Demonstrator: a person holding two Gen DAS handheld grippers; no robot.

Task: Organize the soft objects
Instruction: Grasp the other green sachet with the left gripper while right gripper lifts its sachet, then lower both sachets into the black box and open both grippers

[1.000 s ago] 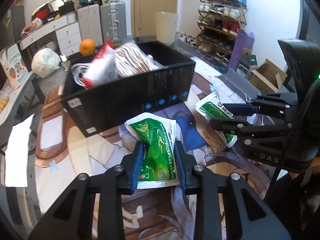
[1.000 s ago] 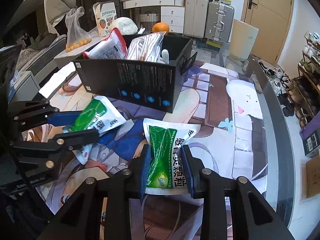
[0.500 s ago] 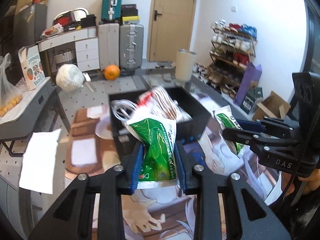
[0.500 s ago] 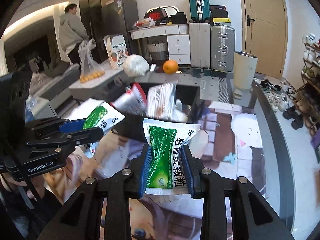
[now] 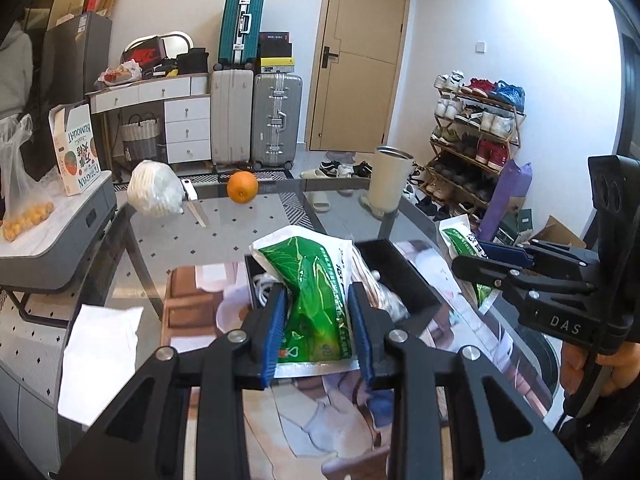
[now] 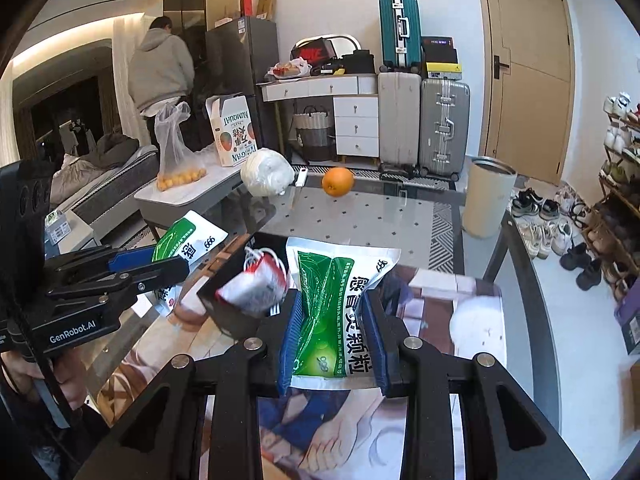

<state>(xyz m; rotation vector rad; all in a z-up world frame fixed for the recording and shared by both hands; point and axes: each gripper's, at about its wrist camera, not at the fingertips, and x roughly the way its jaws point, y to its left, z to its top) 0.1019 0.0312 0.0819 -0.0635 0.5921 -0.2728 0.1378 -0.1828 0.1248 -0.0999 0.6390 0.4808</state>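
Observation:
My left gripper [image 5: 318, 308] is shut on a green and white soft sachet [image 5: 312, 288] and holds it in the air over the near side of the black box [image 5: 396, 276]. My right gripper [image 6: 332, 320] is shut on a second green and white sachet [image 6: 340, 284], raised beside the black box [image 6: 224, 304]. The box holds a red and white packet [image 6: 256, 284] and white cables. The right gripper also shows in the left wrist view [image 5: 492, 264], and the left gripper shows in the right wrist view [image 6: 148, 268].
The box stands on a printed mat [image 5: 340, 432] on a glass table [image 6: 360, 216]. An orange [image 5: 242, 186] and a white wrapped ball [image 5: 154, 190] sit at the far edge. A white paper [image 5: 100, 356] lies left. A person [image 6: 160, 68] stands far left.
Both grippers rose off the mat with their sachets and now hang high above the box. The box looks smaller and lower in both views.

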